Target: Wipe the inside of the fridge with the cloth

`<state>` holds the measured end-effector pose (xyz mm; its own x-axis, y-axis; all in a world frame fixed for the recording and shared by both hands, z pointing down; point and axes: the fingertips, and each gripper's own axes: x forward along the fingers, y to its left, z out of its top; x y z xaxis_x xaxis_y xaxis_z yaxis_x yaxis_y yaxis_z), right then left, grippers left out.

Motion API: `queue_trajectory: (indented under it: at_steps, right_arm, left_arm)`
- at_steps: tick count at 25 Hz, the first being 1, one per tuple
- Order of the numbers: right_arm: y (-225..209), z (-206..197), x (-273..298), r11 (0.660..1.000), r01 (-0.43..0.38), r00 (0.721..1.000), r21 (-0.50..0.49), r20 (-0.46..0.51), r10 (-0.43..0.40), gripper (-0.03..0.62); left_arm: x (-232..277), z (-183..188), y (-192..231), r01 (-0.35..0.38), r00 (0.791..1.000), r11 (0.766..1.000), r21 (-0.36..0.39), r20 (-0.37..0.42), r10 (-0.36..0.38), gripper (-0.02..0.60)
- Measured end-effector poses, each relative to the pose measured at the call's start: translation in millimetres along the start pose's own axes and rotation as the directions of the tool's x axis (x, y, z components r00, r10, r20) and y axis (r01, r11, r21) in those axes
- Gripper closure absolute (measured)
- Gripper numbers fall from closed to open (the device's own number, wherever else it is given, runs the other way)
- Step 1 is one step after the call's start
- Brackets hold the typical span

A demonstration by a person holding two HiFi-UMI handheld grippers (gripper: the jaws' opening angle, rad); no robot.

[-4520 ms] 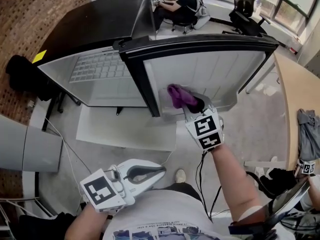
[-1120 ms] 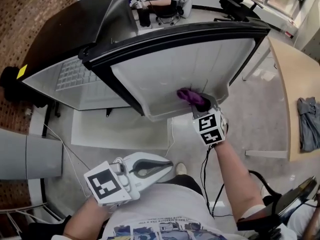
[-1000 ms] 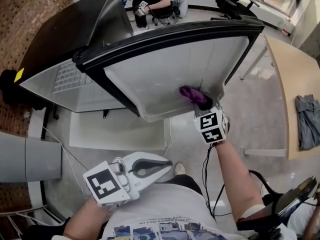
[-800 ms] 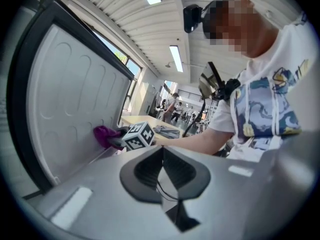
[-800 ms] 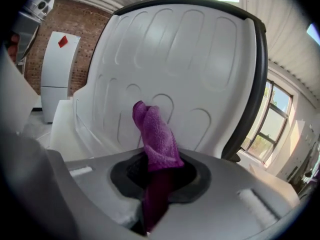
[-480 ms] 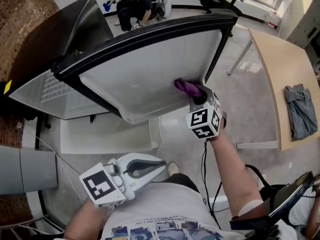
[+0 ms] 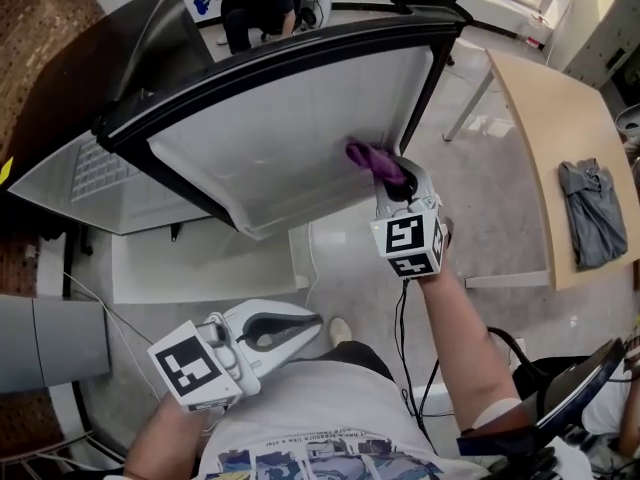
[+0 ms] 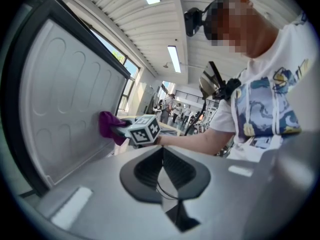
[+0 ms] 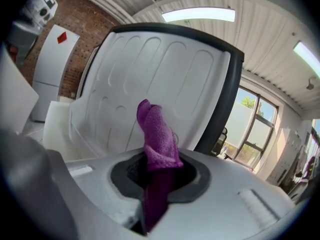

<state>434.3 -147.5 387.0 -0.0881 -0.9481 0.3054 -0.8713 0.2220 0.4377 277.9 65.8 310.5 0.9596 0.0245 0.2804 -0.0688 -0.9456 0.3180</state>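
Clearly the right gripper (image 7: 393, 176) is clamped on the purple cloth (image 7: 366, 157). A free fold sticks out ahead of its jaws, so fabric rather than plastic meets the fridge's white inner liner (image 7: 290, 128). The cloth touches the liner just beyond the tips, near the black frame (image 7: 422, 93) to their right. The left gripper (image 7: 305, 321) hangs by the torso, jaws together on nothing, probably idle because wiping needs only one tool.

the cloth (image 9: 157, 134) is purple, nubbly woven fabric, matt. inside, the fridge (image 7: 290, 138) is smooth white moulded plastic with a faint sheen, its frame (image 7: 270, 63) glossy black. the left tool (image 7: 305, 320) and right tool (image 7: 398, 183) have matt pale-grey plastic shells. the floor (image 7: 350, 268) gleams, polished.
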Motion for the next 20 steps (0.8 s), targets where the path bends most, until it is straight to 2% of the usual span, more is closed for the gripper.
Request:
queue_trajectory:
  at_steps: [3,6,8,10,12,14,16,18,19,20]
  right_arm:
    - [7,14,-19,0.997,-0.029,0.998,0.065,0.050,0.025,0.536]
    - [27,16,-35,0.994,-0.070,0.996,0.081,0.062,0.065,0.536]
    - [49,10,-44,0.987,-0.126,0.991,0.097,0.050,0.122,0.536]
    - [78,-2,-49,0.960,-0.212,0.977,0.183,0.025,0.211,0.536]
    - [108,-23,-51,0.896,-0.289,0.951,0.338,-0.010,0.310,0.536]
    - [133,-45,-49,0.800,-0.326,0.917,0.504,-0.038,0.398,0.536]
    - [151,-62,-42,0.712,-0.319,0.889,0.626,-0.063,0.453,0.536]
    - [167,-73,-36,0.649,-0.303,0.863,0.697,-0.087,0.497,0.536]
    - [176,-75,-33,0.608,-0.300,0.845,0.736,-0.091,0.527,0.536]
    - [186,-76,-31,0.550,-0.295,0.823,0.781,-0.084,0.561,0.536]
  left_arm:
    - [-4,-3,-3,0.011,1.000,1.000,-0.005,0.004,-0.010,0.575]
    - [-9,-4,-7,0.019,1.000,1.000,-0.019,0.002,-0.019,0.575]
    - [-14,-5,-10,0.025,1.000,0.999,-0.023,0.001,-0.025,0.575]
    - [-21,-7,-12,0.030,1.000,0.999,-0.021,0.001,-0.030,0.575]
    - [-29,-10,-13,0.028,1.000,0.999,-0.024,0.006,-0.028,0.575]
    - [-37,-12,-12,0.019,1.000,0.999,-0.035,0.013,-0.018,0.575]
    - [-46,-15,-11,0.010,1.000,0.999,-0.043,0.016,-0.009,0.575]
    - [-53,-18,-9,0.002,1.000,0.999,-0.048,0.014,-0.002,0.575]
    - [-57,-20,-9,-0.001,1.000,0.999,-0.052,0.015,0.002,0.575]
    - [-60,-21,-9,-0.005,1.000,0.998,-0.056,0.019,0.006,0.575]
